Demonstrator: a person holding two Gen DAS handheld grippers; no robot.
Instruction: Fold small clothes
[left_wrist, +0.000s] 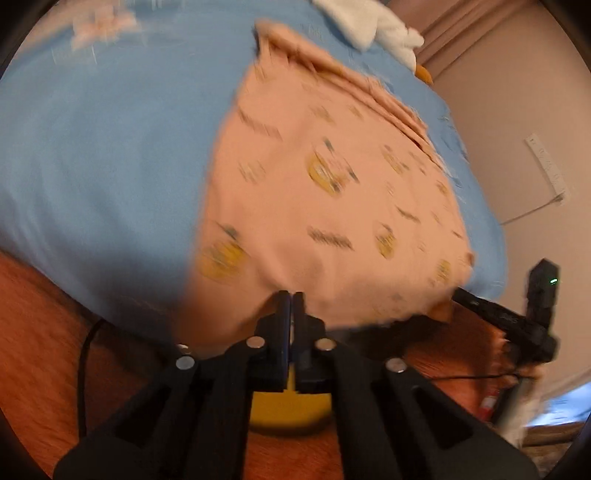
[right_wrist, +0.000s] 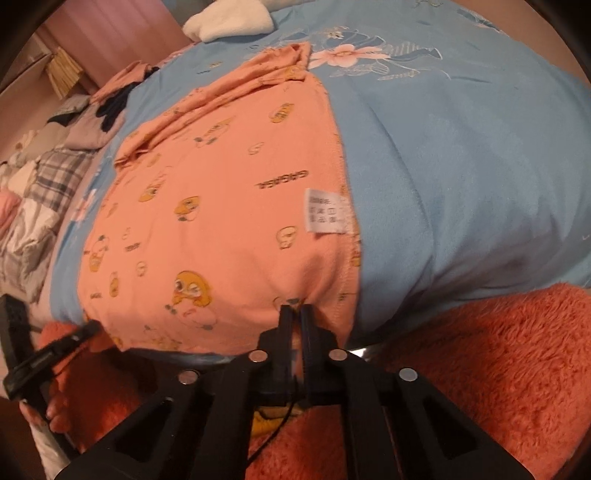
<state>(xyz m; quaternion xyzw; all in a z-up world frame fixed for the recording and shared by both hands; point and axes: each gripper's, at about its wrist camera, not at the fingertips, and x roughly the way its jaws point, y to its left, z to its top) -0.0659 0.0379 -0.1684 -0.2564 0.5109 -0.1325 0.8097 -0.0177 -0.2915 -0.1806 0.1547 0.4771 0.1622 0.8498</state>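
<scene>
Left hand-held gripper (left_wrist: 291, 295) and right hand-held gripper (right_wrist: 295, 310) are each pinched closed on the near hem of the garment (right_wrist: 229, 192), which lies flat on the bed (right_wrist: 443, 166). Lift both corners evenly, keeping the hem taut, toward the garment's far edge.

The peach garment (right_wrist: 221, 206), printed with yellow cartoon ducks, lies spread flat, its far edge bunched in folds, a white care label (right_wrist: 325, 211) showing near 1 side seam.
</scene>
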